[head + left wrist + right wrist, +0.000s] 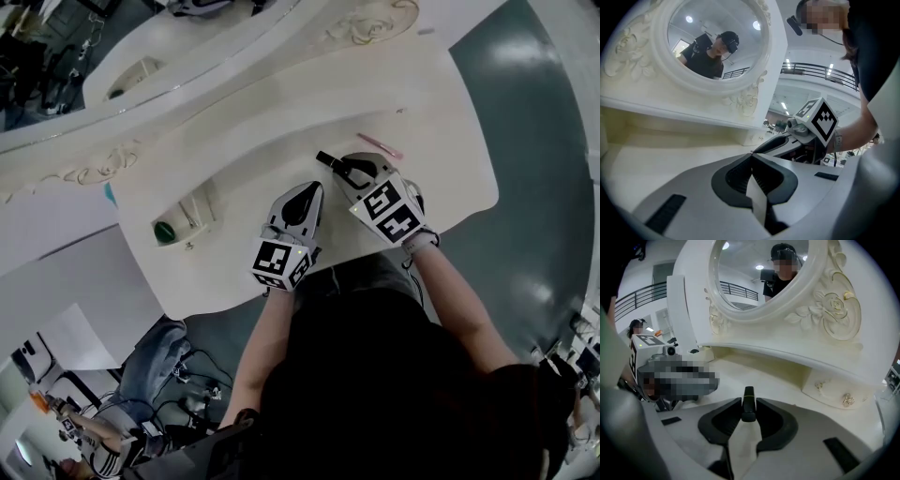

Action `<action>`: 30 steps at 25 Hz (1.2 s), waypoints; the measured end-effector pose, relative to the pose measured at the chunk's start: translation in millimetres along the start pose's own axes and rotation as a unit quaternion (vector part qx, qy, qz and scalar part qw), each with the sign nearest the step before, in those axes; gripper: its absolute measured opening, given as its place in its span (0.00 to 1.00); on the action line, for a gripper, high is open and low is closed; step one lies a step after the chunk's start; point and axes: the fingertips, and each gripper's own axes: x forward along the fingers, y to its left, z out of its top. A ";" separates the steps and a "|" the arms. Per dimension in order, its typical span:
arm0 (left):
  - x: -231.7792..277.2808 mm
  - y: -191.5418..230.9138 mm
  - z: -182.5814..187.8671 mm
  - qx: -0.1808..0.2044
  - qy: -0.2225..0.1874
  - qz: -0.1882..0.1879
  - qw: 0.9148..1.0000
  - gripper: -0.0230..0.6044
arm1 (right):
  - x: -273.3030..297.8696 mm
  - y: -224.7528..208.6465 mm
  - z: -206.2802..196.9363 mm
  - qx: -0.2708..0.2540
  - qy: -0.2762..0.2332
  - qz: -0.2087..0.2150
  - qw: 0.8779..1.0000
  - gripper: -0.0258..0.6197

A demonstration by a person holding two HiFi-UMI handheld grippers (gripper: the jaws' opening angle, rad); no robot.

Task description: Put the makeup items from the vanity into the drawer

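Observation:
My right gripper [349,171] is shut on a slim black makeup tube [329,159] with a thin gold band, held just above the white vanity top [441,122]. In the right gripper view the tube [748,401] stands upright between the closed jaws of the right gripper [748,414]. My left gripper [307,191] hovers beside it to the left, shut with nothing in it; the left gripper [752,158] shows its pads pressed together. A thin pink stick [380,146] lies on the vanity just beyond the right gripper. A small drawer [190,217] stands open at the left, with a green round item [165,232] at its near end.
The oval mirror [759,273] in its ornate white frame rises behind the vanity top. A shut small drawer with a gold knob [848,401] sits at the right under the mirror shelf. The vanity's front edge [309,267] runs under both grippers, against the person's body.

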 end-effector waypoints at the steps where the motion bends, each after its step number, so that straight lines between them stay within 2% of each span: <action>1: -4.2 3.0 -0.4 -0.003 -0.001 0.004 1.000 0.06 | 0.9 4.9 3.6 -0.001 -0.001 0.003 1.000 0.21; 8: -36.8 21.8 -0.6 -0.013 -0.013 0.025 1.000 0.06 | 11.1 41.4 22.6 0.016 -0.009 0.039 0.999 0.21; 17: -89.5 44.6 -3.1 -0.038 -0.021 0.049 0.998 0.06 | 24.9 95.6 59.4 -0.002 -0.008 0.071 0.997 0.21; 30: -147.7 80.9 -0.9 -0.039 -0.049 0.089 0.994 0.06 | 43.3 163.5 122.1 -0.022 -0.054 0.125 0.990 0.21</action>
